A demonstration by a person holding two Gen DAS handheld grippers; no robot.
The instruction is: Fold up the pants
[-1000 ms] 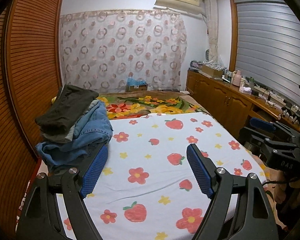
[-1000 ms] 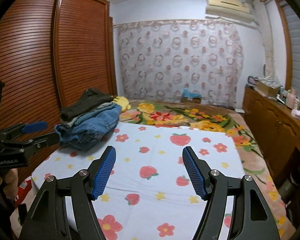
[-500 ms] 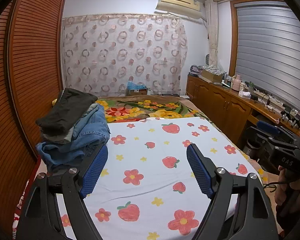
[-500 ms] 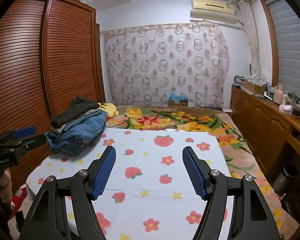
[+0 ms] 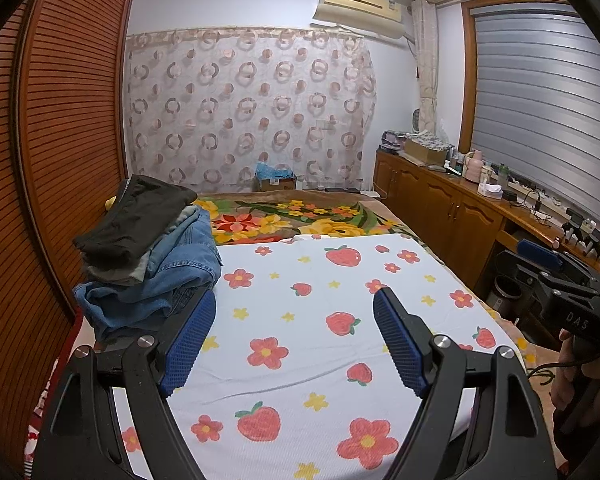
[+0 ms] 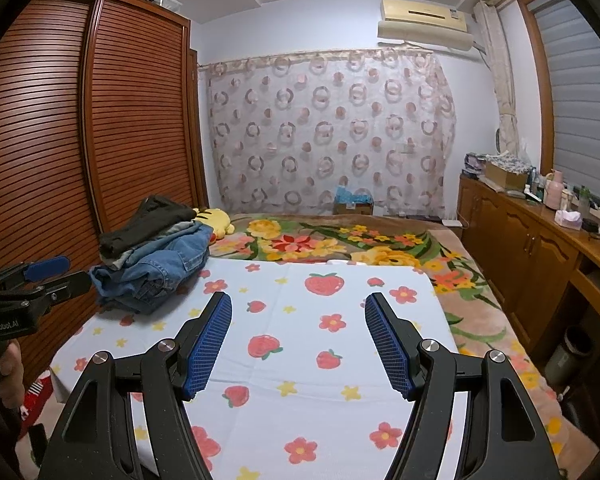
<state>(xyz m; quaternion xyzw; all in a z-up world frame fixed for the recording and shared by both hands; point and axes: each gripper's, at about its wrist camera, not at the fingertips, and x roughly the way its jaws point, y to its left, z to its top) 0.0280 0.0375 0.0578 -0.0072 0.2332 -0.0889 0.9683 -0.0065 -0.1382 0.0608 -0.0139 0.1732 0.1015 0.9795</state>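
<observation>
Left wrist view: your left gripper [image 5: 294, 308] is wide open and holds nothing. Your right gripper [image 6: 299, 312] is wide open too (nothing in it). Both hang over the sheet [image 5: 300, 280] on the bed. The pants [image 5: 148, 264] sit in a pile at the bed's left edge, near the wardrobe [image 6: 80, 120].

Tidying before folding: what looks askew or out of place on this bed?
Only the pile of pants at the bed's left edge: it leans, its bottom jeans crumpled. The strawberry sheet lies smooth.
</observation>
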